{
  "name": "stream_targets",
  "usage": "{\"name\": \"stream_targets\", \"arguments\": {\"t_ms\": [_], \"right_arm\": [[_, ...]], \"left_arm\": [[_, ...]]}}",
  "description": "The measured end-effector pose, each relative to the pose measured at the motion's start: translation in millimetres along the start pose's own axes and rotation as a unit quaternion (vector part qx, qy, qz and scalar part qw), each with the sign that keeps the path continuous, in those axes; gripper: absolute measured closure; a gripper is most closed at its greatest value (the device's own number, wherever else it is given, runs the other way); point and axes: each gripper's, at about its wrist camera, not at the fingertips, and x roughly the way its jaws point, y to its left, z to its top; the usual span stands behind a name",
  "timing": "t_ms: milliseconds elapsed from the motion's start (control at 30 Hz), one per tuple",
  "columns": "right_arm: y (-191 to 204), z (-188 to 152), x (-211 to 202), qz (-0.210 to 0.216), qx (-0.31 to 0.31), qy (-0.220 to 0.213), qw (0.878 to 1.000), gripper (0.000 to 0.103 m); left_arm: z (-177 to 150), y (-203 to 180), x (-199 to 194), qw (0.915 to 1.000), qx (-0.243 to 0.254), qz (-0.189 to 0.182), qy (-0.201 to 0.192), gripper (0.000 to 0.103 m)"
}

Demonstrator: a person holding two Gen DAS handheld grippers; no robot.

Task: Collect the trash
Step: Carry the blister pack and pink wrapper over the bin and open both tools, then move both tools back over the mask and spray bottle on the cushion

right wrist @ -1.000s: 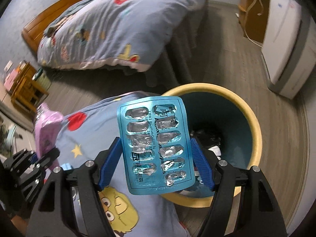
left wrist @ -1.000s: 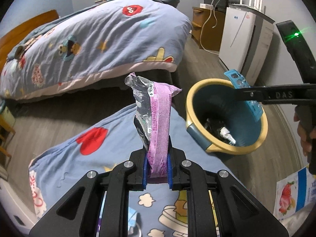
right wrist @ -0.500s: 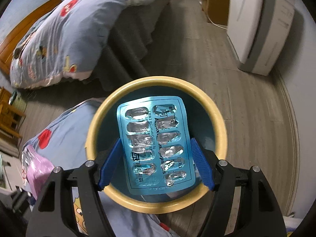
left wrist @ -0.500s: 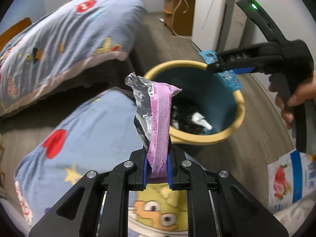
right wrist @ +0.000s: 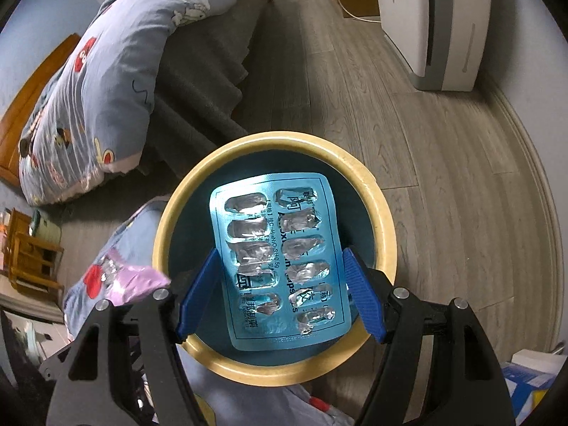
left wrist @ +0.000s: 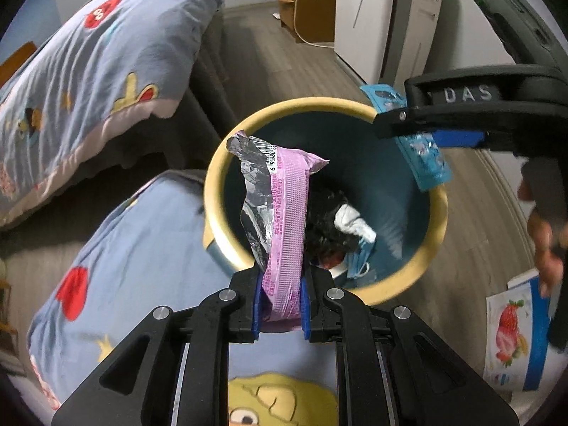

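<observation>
Right wrist view: our right claw [right wrist: 280, 293] pinches the blister pack [right wrist: 278, 269] over the bin [right wrist: 385, 227]. Our left claw [left wrist: 280, 314] clamps the purple wrapper [left wrist: 284, 234] at the rim, so it may drop outside.

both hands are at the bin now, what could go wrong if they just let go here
1. The pink and silver foil wrapper in the left gripper stands over the near edge of the yellow-rimmed teal bin; released here, it might tip onto the blue cartoon quilt.
2. The flat blue blister pack in the right gripper looks centred, but could catch on the rim.
</observation>
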Motion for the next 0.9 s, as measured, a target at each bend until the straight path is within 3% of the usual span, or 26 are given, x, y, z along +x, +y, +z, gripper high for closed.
{"name": "stream_targets", "arguments": {"t_ms": [433,500,600,700,800,900], "right_arm": [[3.5,4.7,-4.1,0.020,0.006,-0.020,1.000,0.032],[5.6,5.7,-5.0,0.026,0.006,-0.023,0.999,0.031],[8.1,5.9,-8.5,0.026,0.003,-0.032,0.999,0.014],[10.7,6.9,-11.2,0.023,-0.002,-0.038,0.999,0.006],[12.1,7.7,-10.1,0.012,-0.004,-0.038,0.999,0.006],[13.3,7.2,-8.8,-0.007,-0.006,-0.037,0.999,0.006]], "left_arm": [[19.6,-0.2,6.9,0.9994,-0.016,0.005,-0.031,0.073],[19.8,0.9,6.2,0.9992,-0.019,0.004,-0.036,0.060],[17.9,3.3,3.1,0.9984,-0.023,0.018,-0.048,0.036],[15.9,6.2,0.3,0.9978,-0.026,0.021,-0.057,0.023],[12.4,10.1,-2.2,0.9969,-0.031,0.033,-0.064,0.014],[8.4,14.1,-3.8,0.9955,-0.035,0.053,-0.071,0.011]]}}
